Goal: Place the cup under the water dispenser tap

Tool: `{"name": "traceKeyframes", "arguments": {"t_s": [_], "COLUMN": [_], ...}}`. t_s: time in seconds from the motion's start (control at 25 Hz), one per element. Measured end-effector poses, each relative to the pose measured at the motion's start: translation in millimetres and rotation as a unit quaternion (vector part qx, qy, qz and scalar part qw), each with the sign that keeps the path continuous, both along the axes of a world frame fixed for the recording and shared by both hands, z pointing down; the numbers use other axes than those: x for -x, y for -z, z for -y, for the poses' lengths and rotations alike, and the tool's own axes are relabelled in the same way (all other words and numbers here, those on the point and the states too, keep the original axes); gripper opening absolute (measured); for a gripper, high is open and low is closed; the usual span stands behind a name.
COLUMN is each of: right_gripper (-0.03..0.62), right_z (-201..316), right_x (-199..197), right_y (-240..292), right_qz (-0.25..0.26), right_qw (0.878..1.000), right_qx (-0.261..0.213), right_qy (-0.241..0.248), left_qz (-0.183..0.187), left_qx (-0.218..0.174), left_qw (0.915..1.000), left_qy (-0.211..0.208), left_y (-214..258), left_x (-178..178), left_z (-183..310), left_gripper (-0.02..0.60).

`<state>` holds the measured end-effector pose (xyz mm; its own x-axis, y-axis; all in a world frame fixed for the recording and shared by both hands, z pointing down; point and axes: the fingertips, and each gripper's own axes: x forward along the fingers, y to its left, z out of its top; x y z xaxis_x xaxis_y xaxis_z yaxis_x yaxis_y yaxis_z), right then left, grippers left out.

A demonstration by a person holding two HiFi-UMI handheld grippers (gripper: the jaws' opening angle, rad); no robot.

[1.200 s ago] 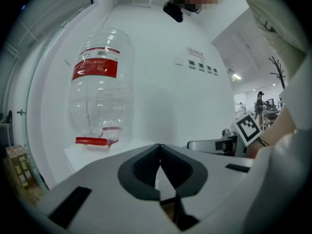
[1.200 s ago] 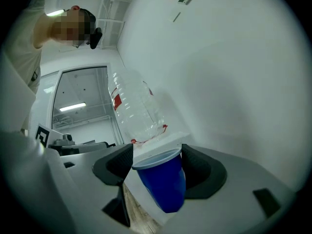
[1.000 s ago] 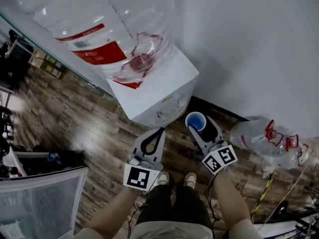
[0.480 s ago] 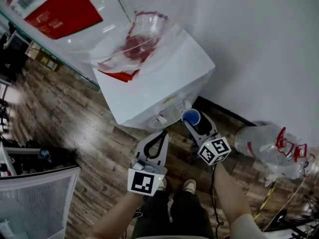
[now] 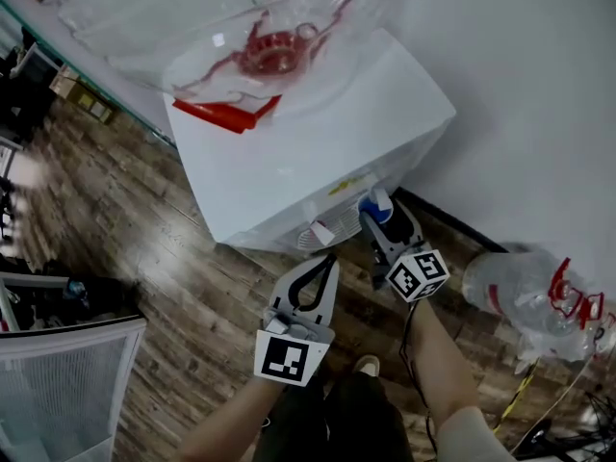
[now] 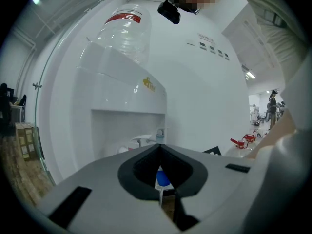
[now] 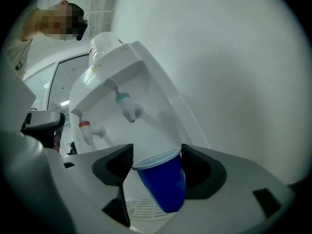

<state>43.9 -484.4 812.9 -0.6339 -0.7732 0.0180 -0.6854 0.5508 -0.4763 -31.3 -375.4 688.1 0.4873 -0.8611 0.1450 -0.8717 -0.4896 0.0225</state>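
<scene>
right gripper (image 7: 156, 168): jaws wide, clamped on tilted blue cup (image 7: 163, 184) | cup: at water dispenser (image 5: 318, 152) recess, below blue-capped tap (image 7: 127, 106), above drip grille (image 7: 141, 208) | left gripper (image 6: 160, 150): jaws pressed together, near dispenser front

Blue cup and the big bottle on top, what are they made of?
The blue cup looks like thin plastic: smooth, slightly glossy blue walls and a thin pale rim. The big bottle is probably clear hard plastic: you can see through it, and it has shiny light glints.
</scene>
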Motion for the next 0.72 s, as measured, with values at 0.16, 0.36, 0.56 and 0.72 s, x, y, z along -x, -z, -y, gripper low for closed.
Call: {"name": "traceKeyframes", "arguments": {"t_s": [0.16, 0.36, 0.56, 0.72], "right_gripper": [0.313, 0.265, 0.321, 0.362], "right_z": [4, -2, -7, -14], "right_x": [9, 13, 19, 11], "right_y": [-9, -32, -31, -18], "right_qz": [0.004, -0.019, -0.039, -0.039], "right_qw": [1.000, 1.000, 0.999, 0.999], "right_qx": [-0.012, 0.001, 0.002, 0.014], "right_qy": [-0.001, -0.002, 0.003, -0.011], "left_qz": [-0.007, -0.003, 0.001, 0.006], "left_qx": [0.007, 0.016, 0.024, 0.028], "left_qw": [0.9999, 0.9999, 0.9997, 0.9996], "left_qy": [0.005, 0.006, 0.000, -0.004], "left_y": [-6, -18, -22, -13], "left_x": [5, 15, 19, 19], "left_z": [-4, -6, -8, -12], "left_gripper": [0.005, 0.005, 0.005, 0.005]}}
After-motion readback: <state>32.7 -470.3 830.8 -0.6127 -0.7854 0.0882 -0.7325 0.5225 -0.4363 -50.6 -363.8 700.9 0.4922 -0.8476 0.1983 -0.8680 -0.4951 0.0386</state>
